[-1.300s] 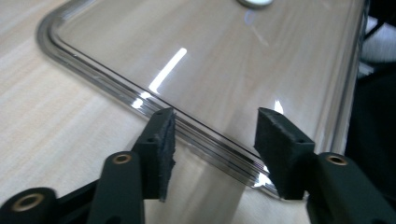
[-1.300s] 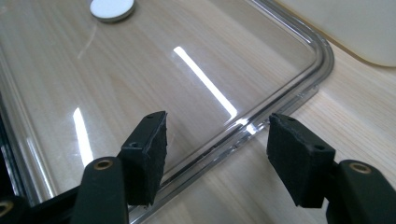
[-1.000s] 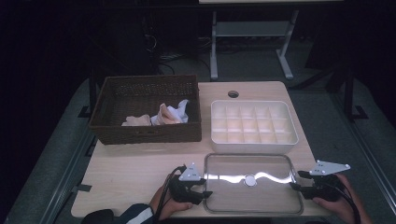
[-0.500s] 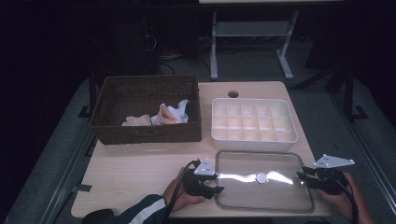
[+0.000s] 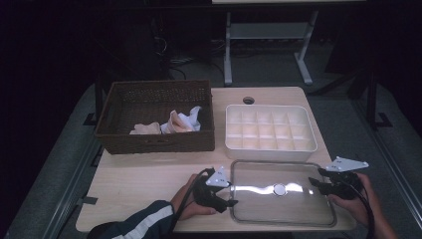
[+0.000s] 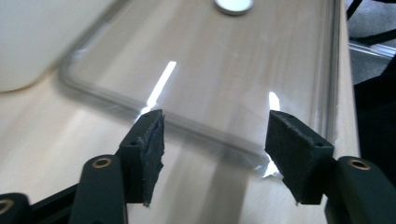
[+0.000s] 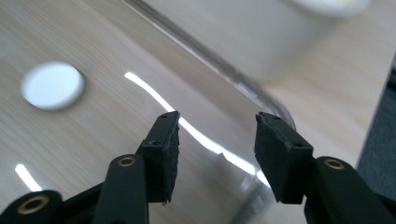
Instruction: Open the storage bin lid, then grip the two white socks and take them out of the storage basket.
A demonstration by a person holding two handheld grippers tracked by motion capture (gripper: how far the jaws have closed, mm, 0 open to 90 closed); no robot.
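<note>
A clear flat lid (image 5: 259, 204) with a white round knob (image 5: 279, 188) lies on the front of the wooden table (image 5: 149, 179). My left gripper (image 5: 230, 202) sits at the lid's left end and my right gripper (image 5: 313, 183) at its right end. In the left gripper view the jaws (image 6: 215, 114) stand wide, having just been opening, with the lid's edge (image 6: 201, 126) below the gap and no pad on it. In the right gripper view the jaws (image 7: 217, 114) have also just been opening over the lid's rim (image 7: 224, 70), untouched.
A white compartment box (image 5: 271, 147) stands just behind the lid. A dark wicker basket (image 5: 157, 142) holding crumpled cloths (image 5: 174, 122) stands at the left rear. A round hole (image 5: 248, 100) is in the table's far edge. Bare wood lies left of the lid.
The lid has slid to the right along the front edge, and both hands went with it. Both grippers now stand off the lid's ends with wider jaws.
</note>
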